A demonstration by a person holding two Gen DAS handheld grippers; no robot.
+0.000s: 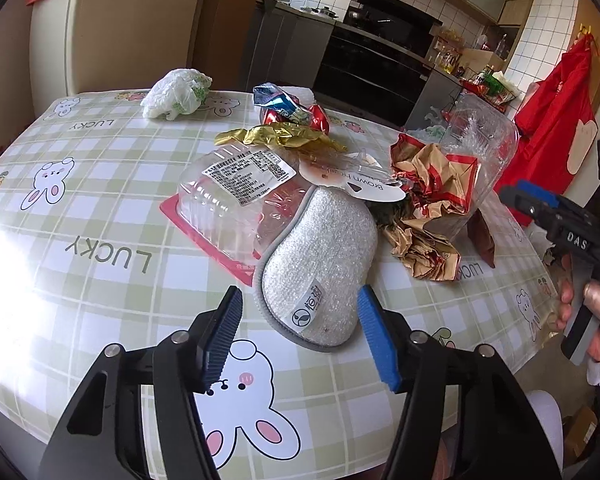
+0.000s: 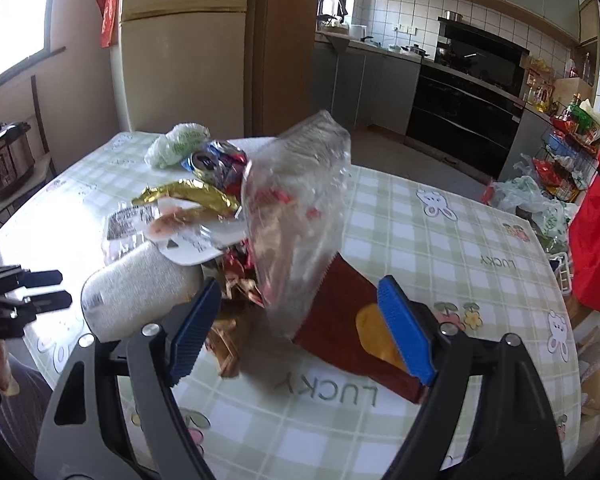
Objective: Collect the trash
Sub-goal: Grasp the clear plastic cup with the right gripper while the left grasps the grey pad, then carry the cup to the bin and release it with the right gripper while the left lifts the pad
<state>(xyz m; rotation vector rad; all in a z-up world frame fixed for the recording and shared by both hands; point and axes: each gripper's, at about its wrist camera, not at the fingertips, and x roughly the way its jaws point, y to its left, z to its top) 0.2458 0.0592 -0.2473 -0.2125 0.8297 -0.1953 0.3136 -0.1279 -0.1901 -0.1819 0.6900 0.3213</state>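
A pile of trash lies on the checked table. A grey-white scrub pad lies nearest my left gripper, which is open with the pad's near end between its fingers. Behind it are a clear plastic box with a label, a gold wrapper, crumpled brown-red paper and a clear plastic bag. My right gripper is open, low over the table, facing the clear bag and a dark red packet. The right gripper also shows in the left wrist view.
A balled white plastic bag lies at the far side of the table. A crushed blue-red can wrapper sits behind the pile. A kitchen counter and stove stand behind, a fridge to the left, a red apron to the right.
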